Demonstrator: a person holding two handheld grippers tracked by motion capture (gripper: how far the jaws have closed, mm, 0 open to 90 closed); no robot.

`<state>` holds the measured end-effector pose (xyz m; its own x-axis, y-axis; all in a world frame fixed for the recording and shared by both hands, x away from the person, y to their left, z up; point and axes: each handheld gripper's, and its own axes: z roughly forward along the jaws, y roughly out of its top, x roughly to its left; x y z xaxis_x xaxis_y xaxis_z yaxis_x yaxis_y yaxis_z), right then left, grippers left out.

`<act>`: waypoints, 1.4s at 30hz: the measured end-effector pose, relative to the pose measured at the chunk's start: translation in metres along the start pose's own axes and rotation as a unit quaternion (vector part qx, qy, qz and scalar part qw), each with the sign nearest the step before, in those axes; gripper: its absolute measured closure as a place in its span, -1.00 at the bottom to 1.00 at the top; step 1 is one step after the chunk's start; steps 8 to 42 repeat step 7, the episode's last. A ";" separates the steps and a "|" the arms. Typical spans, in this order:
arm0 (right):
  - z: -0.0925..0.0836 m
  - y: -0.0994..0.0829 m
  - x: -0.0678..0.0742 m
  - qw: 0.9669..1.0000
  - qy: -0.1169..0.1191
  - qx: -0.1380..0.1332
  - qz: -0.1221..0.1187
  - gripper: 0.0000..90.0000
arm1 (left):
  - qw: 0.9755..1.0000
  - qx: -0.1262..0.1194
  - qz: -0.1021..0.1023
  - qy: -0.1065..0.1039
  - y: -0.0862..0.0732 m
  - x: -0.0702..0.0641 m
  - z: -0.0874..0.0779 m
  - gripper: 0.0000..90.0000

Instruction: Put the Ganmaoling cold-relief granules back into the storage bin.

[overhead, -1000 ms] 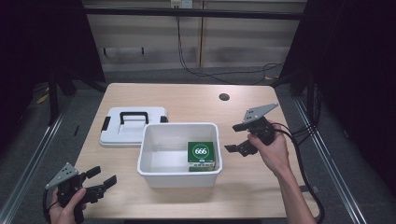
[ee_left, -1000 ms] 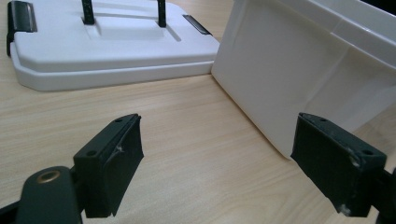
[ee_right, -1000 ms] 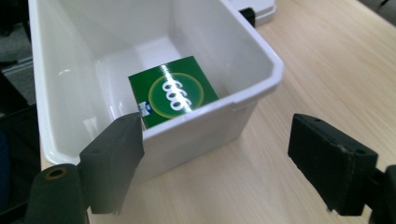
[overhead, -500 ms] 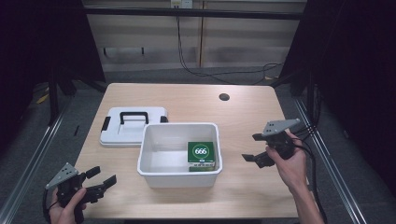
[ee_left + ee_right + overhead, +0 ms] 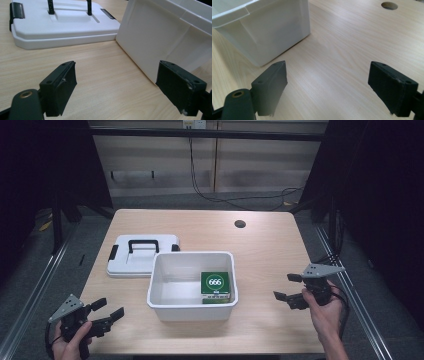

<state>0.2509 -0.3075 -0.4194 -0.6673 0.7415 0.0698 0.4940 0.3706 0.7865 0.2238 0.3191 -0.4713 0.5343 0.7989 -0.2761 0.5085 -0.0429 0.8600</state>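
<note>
The right gripper [image 5: 290, 289], jaws spread and empty, had drawn back from the white bin [image 5: 191, 304] toward the counter [image 5: 270, 245] edge, suggesting the green box [image 5: 215, 285] was delivered. It lay flat in the bin's right half, long axis running front to back. The left gripper [image 5: 106, 308] waited, jaws spread.

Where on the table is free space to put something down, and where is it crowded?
Free: the far strip beyond the lid and bin, around the cable hole; the right side between bin and right claw; the near left between bin and left claw. Crowded: lid and bin touch; the green box fills the bin's right part.
</note>
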 end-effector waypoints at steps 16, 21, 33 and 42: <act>-0.001 -0.014 -0.007 1.000 -0.022 0.011 0.007 -0.68 | 1.000 0.004 0.005 -0.005 0.000 -0.001 0.000 -0.64; -0.001 -0.014 -0.007 1.000 -0.022 0.011 0.007 -0.68 | 1.000 0.004 0.005 -0.005 0.000 -0.001 0.000 -0.64; -0.001 -0.014 -0.007 1.000 -0.022 0.011 0.007 -0.68 | 1.000 0.004 0.005 -0.005 0.000 -0.001 0.000 -0.64; -0.001 -0.014 -0.007 1.000 -0.022 0.011 0.007 -0.68 | 1.000 0.004 0.005 -0.005 0.000 -0.001 0.000 -0.64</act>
